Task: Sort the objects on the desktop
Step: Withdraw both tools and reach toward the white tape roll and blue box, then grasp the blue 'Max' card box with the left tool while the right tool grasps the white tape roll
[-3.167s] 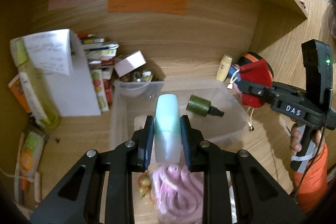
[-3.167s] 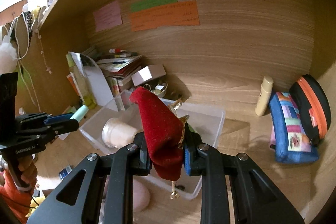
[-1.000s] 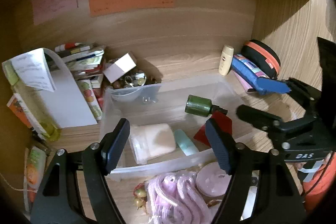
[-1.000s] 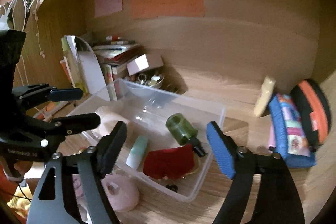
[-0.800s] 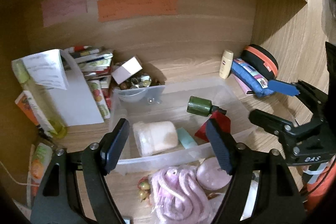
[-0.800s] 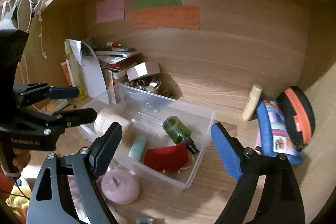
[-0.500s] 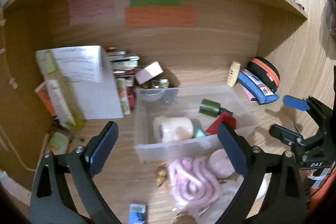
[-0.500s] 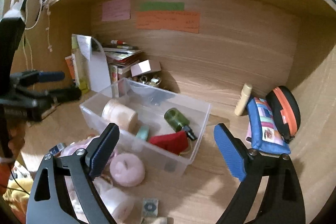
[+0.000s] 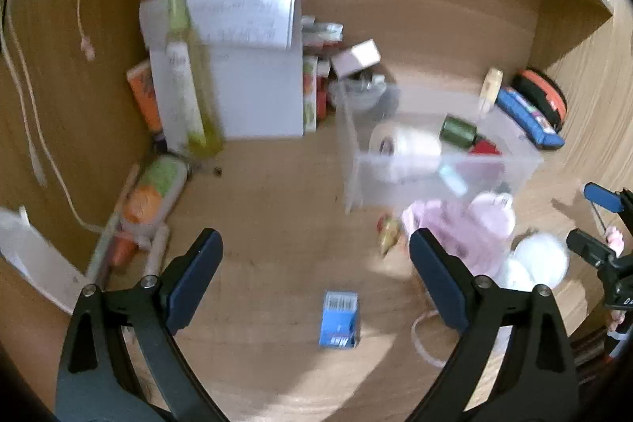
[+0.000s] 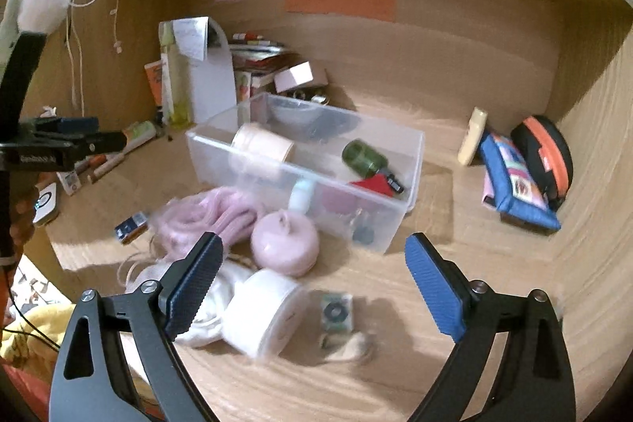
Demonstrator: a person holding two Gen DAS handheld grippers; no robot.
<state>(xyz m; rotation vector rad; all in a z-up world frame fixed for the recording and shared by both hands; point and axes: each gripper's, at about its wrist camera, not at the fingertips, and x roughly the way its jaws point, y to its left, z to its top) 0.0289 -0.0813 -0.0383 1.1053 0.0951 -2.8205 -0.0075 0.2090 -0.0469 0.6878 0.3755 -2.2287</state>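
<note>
Hovering empty over the worktop (image 10: 455, 232), both grippers' fingers spread wide: left gripper (image 9: 314, 275), right gripper (image 10: 312, 277), near the clear bin (image 10: 395, 220)

Hardly any writing legible on the desk

At nine o'clock of the right wrist view, the side of the left gripper (image 10: 67, 141) carries small pale lettering, too smeared to spell out. In the left wrist view, a blue packet (image 9: 339, 319) at six o'clock has white print along its lower edge, blurred past reading. The folded paper sheet (image 9: 241, 12) at eleven o'clock shows lines of handwriting, unreadable. The pink, green and orange notes (image 10: 340, 0) at twelve o'clock show no legible text.
</note>
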